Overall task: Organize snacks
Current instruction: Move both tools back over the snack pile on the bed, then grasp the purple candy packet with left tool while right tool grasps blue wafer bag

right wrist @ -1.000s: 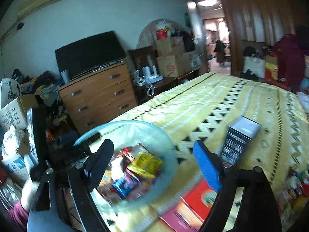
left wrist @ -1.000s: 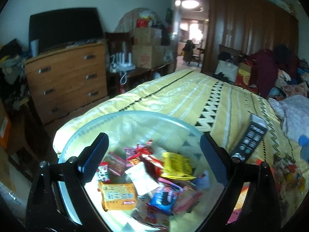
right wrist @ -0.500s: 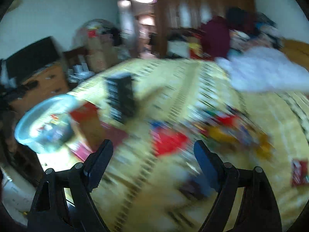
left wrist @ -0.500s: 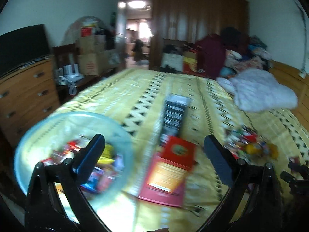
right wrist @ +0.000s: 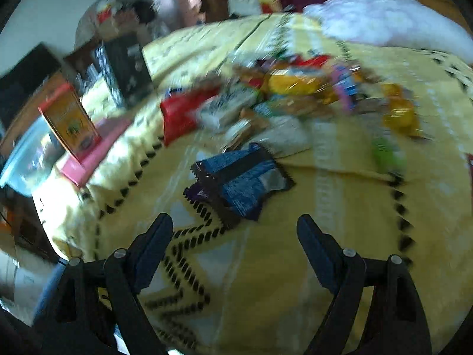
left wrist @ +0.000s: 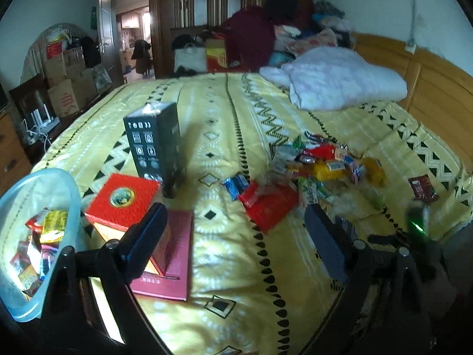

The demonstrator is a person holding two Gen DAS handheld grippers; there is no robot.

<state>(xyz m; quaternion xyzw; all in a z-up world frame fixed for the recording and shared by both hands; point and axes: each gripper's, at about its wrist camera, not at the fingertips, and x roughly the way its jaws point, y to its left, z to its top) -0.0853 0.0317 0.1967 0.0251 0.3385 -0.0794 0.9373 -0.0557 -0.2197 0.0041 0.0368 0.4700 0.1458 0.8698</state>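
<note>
Fingers of the left gripper (left wrist: 236, 230) stand wide apart and are closing, with nothing between them; those of the right gripper (right wrist: 235, 233) are spread with only bedspread between, and are opening a little. A loose heap of snacks (left wrist: 322, 165) lies on the yellow patterned bedspread (left wrist: 224, 266), well apart from the pale blue bowl (left wrist: 66, 189) at the bed's left edge, which already holds wrapped snacks; a blue packet (right wrist: 245, 180) lies just ahead of the right gripper. Between bowl and heap, a red box (left wrist: 124, 198) rests on a maroon book (left wrist: 174, 266), a tall dark box (left wrist: 153, 145) upright behind; a white quilt (left wrist: 337, 80) is bunched near the wooden headboard (left wrist: 428, 85).
</note>
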